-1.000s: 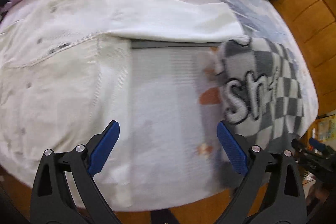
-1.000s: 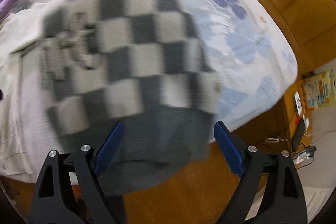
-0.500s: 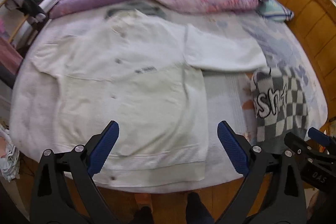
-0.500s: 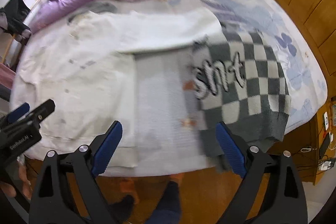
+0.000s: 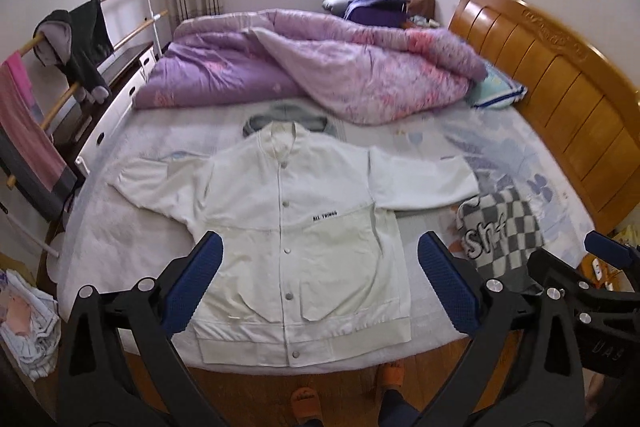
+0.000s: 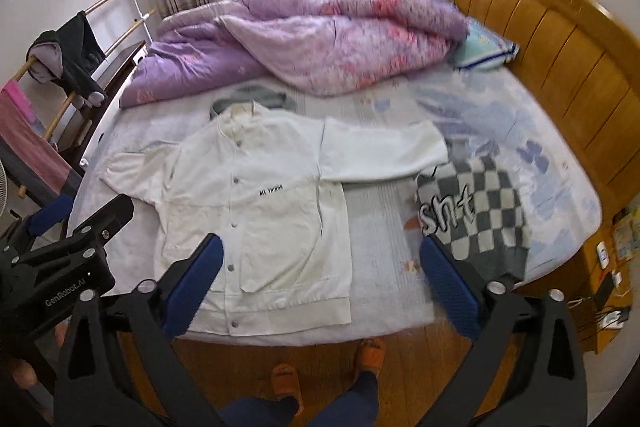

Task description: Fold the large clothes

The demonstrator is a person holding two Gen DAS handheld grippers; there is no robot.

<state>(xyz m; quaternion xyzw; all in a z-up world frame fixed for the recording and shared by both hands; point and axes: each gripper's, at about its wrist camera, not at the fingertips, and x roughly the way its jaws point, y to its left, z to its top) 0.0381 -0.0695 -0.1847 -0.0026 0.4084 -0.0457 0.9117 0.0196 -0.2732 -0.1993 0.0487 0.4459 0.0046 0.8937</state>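
Bed [image 5: 520, 163] with a pale floral sheet fills both views, its wooden headboard [image 5: 560, 75] at the right. Heaped along the far side lies a purple quilt [image 5: 320, 75], with a striped pillow [image 5: 496, 91] at its right end. A white snap-front jacket [image 5: 304, 227] lies flat, front up, on the near half of the bed, both sleeves spread outward and its hem at the near edge. A grey hood [image 5: 280, 115] shows just behind its collar. Right of the jacket, just beside its sleeve cuff, rests a folded grey-and-white checkered sweater [image 6: 476, 207] with lettering. Left of the bed stands a clothes rack [image 5: 60, 67] bearing dark and pink garments. The left tool [image 5: 320, 287] hangs above the jacket, jaws apart, nothing between them. The right tool [image 6: 320, 287] is opening, likewise empty. Orange slippers [image 6: 328, 363] stand on the wooden floor below.
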